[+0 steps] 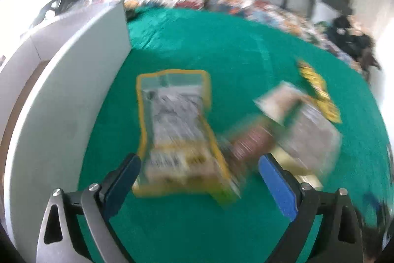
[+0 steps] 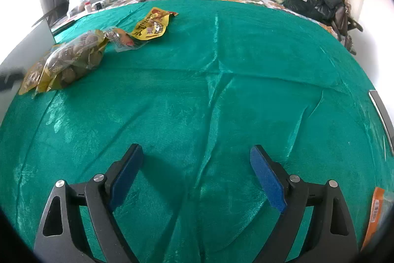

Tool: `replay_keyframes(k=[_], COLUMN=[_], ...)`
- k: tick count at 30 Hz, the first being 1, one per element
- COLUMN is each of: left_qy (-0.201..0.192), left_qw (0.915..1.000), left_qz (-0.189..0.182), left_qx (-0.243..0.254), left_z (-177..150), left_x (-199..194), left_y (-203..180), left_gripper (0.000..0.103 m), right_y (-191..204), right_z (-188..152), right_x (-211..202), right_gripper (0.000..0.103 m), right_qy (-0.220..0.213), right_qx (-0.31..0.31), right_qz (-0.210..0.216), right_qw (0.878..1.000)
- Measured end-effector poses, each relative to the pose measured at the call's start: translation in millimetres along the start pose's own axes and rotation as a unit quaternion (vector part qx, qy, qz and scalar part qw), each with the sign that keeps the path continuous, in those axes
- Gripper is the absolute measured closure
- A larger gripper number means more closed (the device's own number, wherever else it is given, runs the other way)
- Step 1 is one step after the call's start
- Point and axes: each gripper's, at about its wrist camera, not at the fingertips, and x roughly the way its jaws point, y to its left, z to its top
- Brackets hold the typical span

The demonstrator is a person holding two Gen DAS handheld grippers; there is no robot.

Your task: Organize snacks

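Left claw (image 1: 199, 169) spread wide, astride the near end of the yellow-edged snack bag (image 1: 177, 130) on the green bedspread (image 1: 197, 41) — nothing pinched. Right claw (image 2: 195, 164) spread, bare, snack pile (image 2: 66, 58) well ahead-left. Advised: lower squarely, close on bag edge — view blurred, slow down.

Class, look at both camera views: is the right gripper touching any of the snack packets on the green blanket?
Apart. The right wrist view shows the right gripper open over bare green blanket, with the yellow snack packets lying far off to the left.
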Motion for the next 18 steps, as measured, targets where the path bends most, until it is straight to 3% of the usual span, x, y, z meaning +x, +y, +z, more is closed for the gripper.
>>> replay_keyframes(k=[2, 3, 8, 12, 14, 16, 18], left_qy=[0.032, 0.05, 0.029, 0.014, 0.006, 0.026, 0.023], left_qw=[0.9991, 0.9984, 0.9995, 0.9986, 0.9987, 0.9981, 0.9981], left_qz=[0.023, 0.015, -0.005, -0.014, -0.028, -0.05, -0.048], left_qx=[-0.016, -0.022, 0.009, 0.049, 0.043, 0.027, 0.031], left_z=[16.7, 23.0, 23.6, -9.0, -31.5, -59.3, -89.9], left_x=[25.8, 39.7, 43.4, 23.6, 4.7, -6.5, -22.8], left_y=[8.9, 13.0, 8.7, -2.1, -3.6, -1.8, -5.3], left_gripper=[0.021, 0.029, 0.045, 0.046, 0.046, 0.046, 0.046], right_y=[0.1, 0.0, 0.0, 0.1, 0.2, 0.2, 0.2], right_z=[0.1, 0.1, 0.2, 0.2, 0.4, 0.3, 0.4], right_x=[-0.1, -0.1, 0.0, 0.3, 0.2, 0.4, 0.4], right_gripper=[0.012, 0.012, 0.012, 0.012, 0.012, 0.012, 0.012], right_qy=[0.0, 0.0, 0.0, 0.0, 0.0, 0.0, 0.0], right_qx=[0.0, 0.0, 0.0, 0.0, 0.0, 0.0, 0.0], right_qz=[0.0, 0.0, 0.0, 0.0, 0.0, 0.0, 0.0], right_qw=[1.0, 1.0, 1.0, 1.0, 1.0, 1.0, 1.0])
